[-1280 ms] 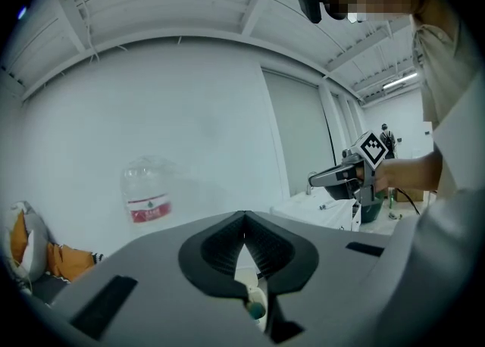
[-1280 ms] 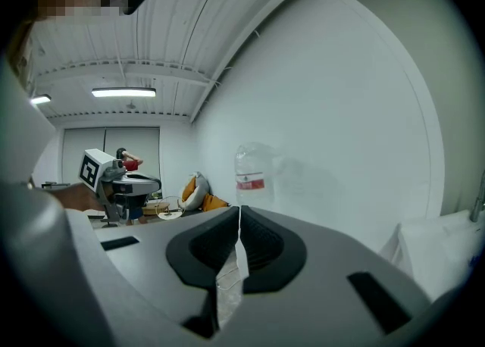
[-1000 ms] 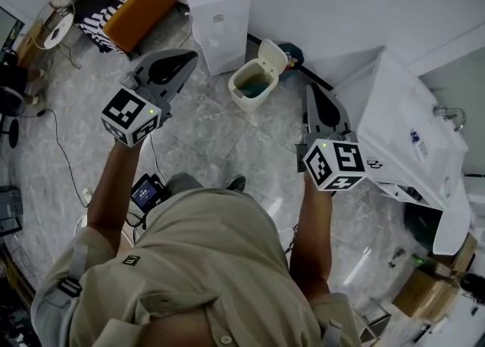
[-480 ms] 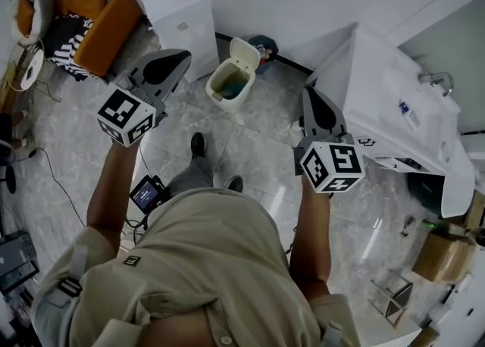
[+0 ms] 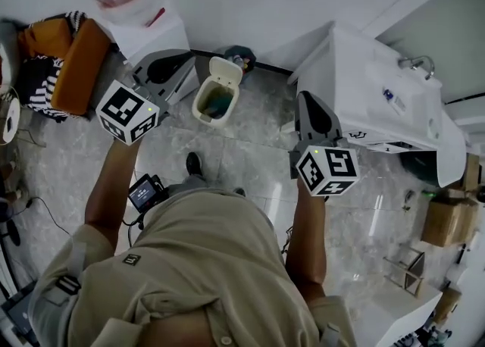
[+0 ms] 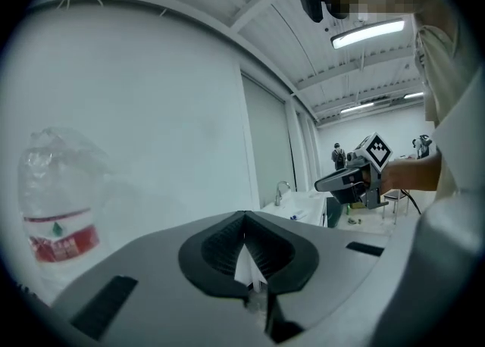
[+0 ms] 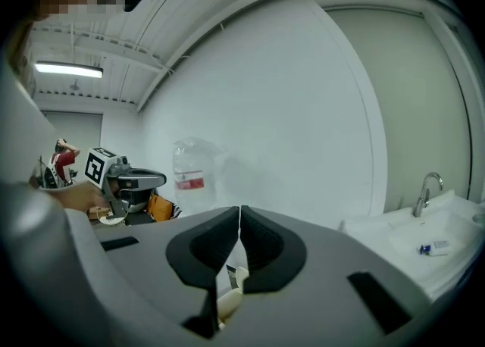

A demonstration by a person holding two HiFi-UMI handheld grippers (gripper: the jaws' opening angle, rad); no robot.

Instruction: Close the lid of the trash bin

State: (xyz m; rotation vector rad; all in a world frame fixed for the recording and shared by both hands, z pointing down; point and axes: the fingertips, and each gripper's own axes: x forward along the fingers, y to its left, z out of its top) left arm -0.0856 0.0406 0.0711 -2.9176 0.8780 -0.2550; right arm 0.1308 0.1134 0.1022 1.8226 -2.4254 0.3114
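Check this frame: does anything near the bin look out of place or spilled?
Only the small cream plastic trash bin: its hinged lid stands tipped up, leaving the inside open. No spill shows on the grey marbled floor around it.

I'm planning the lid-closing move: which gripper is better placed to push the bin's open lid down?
Left, probably. The left gripper is close beside the trash bin, near its raised lid. The right gripper is farther off, by the sink cabinet. Both have jaws together.
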